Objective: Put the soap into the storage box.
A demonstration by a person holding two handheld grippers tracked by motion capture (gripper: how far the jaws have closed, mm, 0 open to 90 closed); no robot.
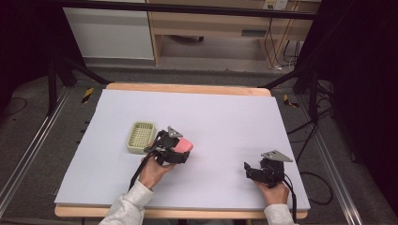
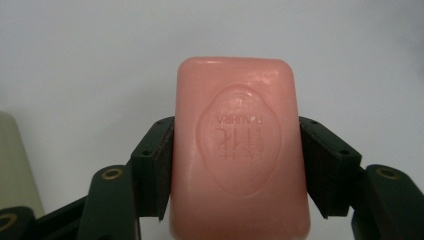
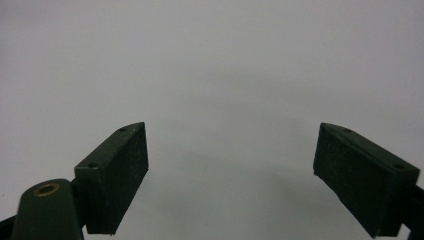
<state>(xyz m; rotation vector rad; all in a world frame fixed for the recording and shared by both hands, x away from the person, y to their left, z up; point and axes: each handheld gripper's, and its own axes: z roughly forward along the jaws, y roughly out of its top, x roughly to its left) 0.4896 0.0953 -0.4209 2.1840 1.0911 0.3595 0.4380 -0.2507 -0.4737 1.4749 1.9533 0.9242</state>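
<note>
Where the pale table [image 1: 225, 117] spreads across mid-frame, the green basket [image 1: 141, 137] sits left of centre; just right of it the left gripper [image 1: 180, 149] clamps the pink soap [image 2: 237, 150], while the right gripper [image 3: 232, 175], lower right, gapes empty

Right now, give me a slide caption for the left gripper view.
Left gripper clamps a pink soap bar by its sides above the pale table.

Pink oval-stamped soap bar [image 1: 182, 145] just right of pale green slotted plastic soap dish [image 1: 141, 137], which sits on white table sheet [image 1: 220, 117], left of centre.
</note>
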